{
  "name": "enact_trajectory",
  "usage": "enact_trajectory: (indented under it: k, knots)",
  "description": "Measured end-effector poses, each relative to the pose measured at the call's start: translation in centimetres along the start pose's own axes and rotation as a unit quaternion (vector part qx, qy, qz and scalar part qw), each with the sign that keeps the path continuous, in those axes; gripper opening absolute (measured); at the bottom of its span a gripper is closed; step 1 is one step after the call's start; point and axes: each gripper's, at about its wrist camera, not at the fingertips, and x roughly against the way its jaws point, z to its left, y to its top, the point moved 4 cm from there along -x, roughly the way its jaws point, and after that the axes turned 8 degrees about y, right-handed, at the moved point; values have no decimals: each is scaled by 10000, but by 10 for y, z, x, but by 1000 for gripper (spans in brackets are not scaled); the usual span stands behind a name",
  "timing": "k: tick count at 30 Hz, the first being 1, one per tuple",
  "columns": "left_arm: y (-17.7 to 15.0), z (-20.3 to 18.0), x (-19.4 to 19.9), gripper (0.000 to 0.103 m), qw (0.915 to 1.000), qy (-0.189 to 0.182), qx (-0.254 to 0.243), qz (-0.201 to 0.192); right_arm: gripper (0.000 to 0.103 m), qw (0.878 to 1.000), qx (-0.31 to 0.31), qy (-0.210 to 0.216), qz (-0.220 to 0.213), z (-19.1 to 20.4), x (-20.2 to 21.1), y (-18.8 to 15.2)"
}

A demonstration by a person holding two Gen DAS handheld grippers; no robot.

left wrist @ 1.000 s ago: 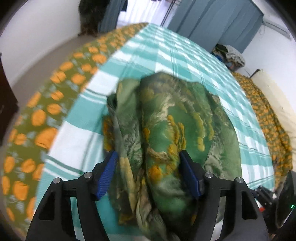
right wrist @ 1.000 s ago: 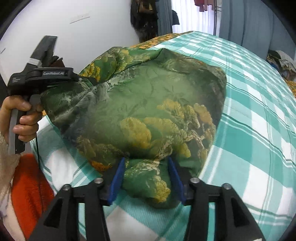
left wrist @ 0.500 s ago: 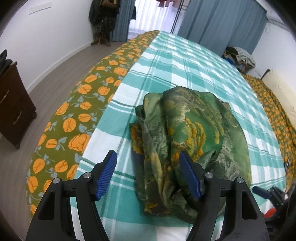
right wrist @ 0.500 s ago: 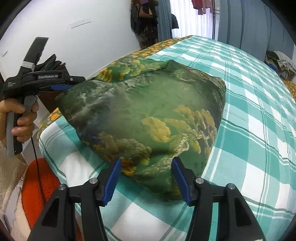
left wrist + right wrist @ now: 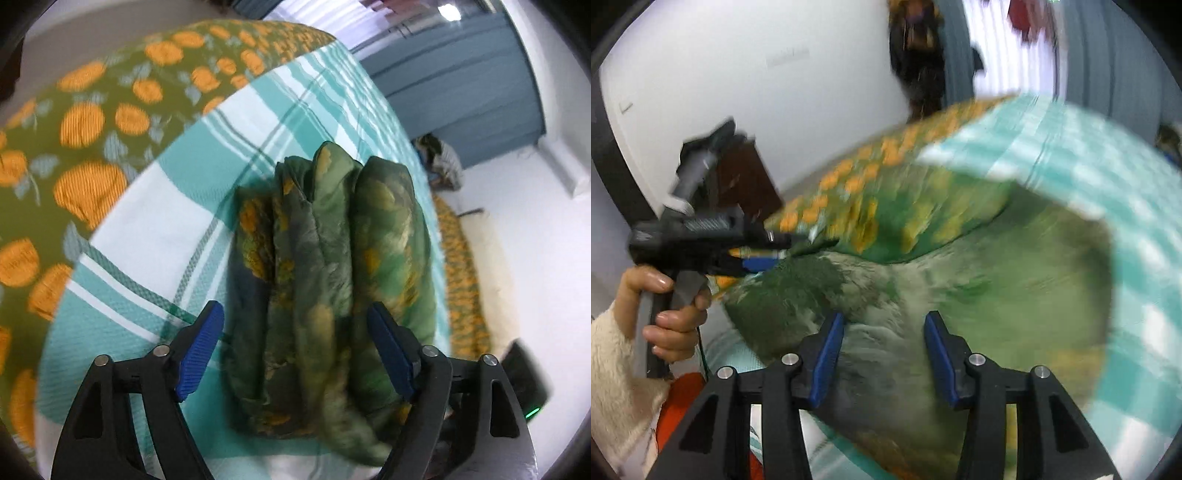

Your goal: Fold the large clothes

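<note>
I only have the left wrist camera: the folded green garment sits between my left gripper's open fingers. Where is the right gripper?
Observer: The right gripper is open at another edge of the garment, with cloth between its fingers.
Operator: Anything lying nearby on that side?
Observer: Something red-orange lies low beside the bed, left of the right gripper.
Operator: How does my left gripper look from there?
Observer: The left gripper meets the garment's edge side-on; blur hides any contact.
</note>
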Motion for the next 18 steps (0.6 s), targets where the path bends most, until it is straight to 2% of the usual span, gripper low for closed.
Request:
enact_trajectory:
  k: [3, 5, 7, 10, 12, 15, 17, 18]
  knots:
    - [-2, 6, -6, 87, 9991, -318, 257, 59, 47, 9981, 423, -392, 214, 10, -28, -9]
    - [-4, -1, -7, 90, 9993, -367, 40, 95, 47, 9966, 525, -595, 220, 14, -33, -11]
    - [-9, -13, -11, 93, 9991, -235, -345, 102, 47, 9961, 557, -651, 232, 15, -34, -11]
    - [-20, -31, -30, 101, 9961, 167, -843, 186, 47, 9962, 560, -626, 221, 12, -35, -12]
    - [-26, -34, -44, 103, 9942, 393, -983, 214, 47, 9965, 531, -620, 202, 12, -34, -13]
    - [-18, -18, -58, 103, 9977, 200, -513, 389, 47, 9972, 486, -554, 159, 11, -18, -14]
    - [-17, -17, -60, 103, 9971, 174, -559, 484, 48, 9994, 310, -181, -18, 8, 5, -15]
    - [-18, -19, -61, 103, 9961, 239, -672, 515, 51, 9998, 78, 32, -158, 1, 22, -18]
